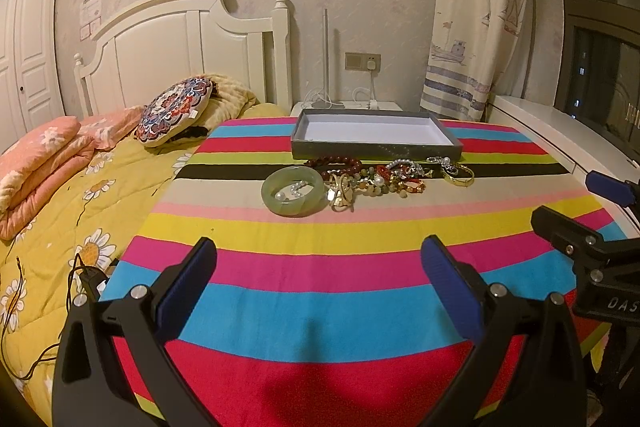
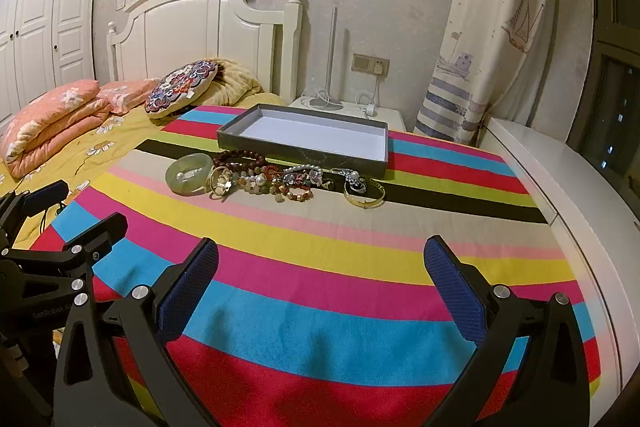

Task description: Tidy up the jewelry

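A heap of jewelry lies on the striped cloth in front of a shallow grey tray with a white, bare floor. A pale green jade bangle sits at the heap's left with pearls inside it. Beside it lie a gold brooch, dark red beads, mixed bead bracelets and a gold bangle at the right. My left gripper and right gripper both hover open over the near stripes, well short of the jewelry, holding nothing.
A bed with a yellow daisy quilt, folded pink bedding and a patterned round cushion lies to the left. A white nightstand with cables stands behind the tray. A curtain and white ledge are on the right.
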